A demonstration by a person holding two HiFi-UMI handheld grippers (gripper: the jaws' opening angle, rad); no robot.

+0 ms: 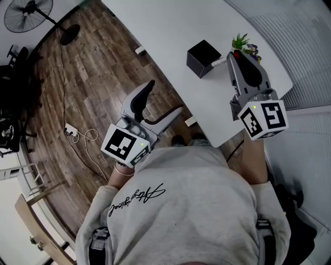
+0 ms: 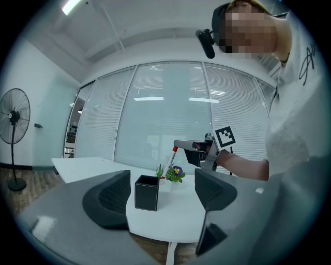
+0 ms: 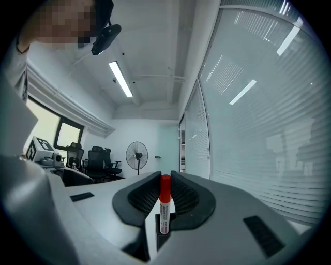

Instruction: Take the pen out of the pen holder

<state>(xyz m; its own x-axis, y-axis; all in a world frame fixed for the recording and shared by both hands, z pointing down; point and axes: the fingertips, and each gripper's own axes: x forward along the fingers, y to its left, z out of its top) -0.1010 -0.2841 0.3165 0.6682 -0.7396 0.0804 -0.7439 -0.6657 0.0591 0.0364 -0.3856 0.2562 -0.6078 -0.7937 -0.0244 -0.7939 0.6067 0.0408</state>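
Note:
A black square pen holder (image 1: 203, 58) stands on the white table (image 1: 155, 31); the left gripper view shows the pen holder (image 2: 147, 192) straight ahead. My right gripper (image 1: 234, 56) is shut on a white pen with a red cap (image 1: 220, 61), held tilted beside the holder's rim. From the left the pen (image 2: 171, 159) hangs above and to the right of the holder, cap up. In the right gripper view the pen (image 3: 164, 207) stands upright between the pads. My left gripper (image 1: 164, 99) waits open off the table's near edge, its jaws (image 2: 163, 194) holding nothing.
A small potted plant with a purple flower (image 1: 245, 45) sits just behind the holder, near the table's right end. A standing fan (image 1: 28, 13), office chairs and a power strip with cable (image 1: 70, 129) are on the wooden floor at left. Glass walls with blinds run behind the table.

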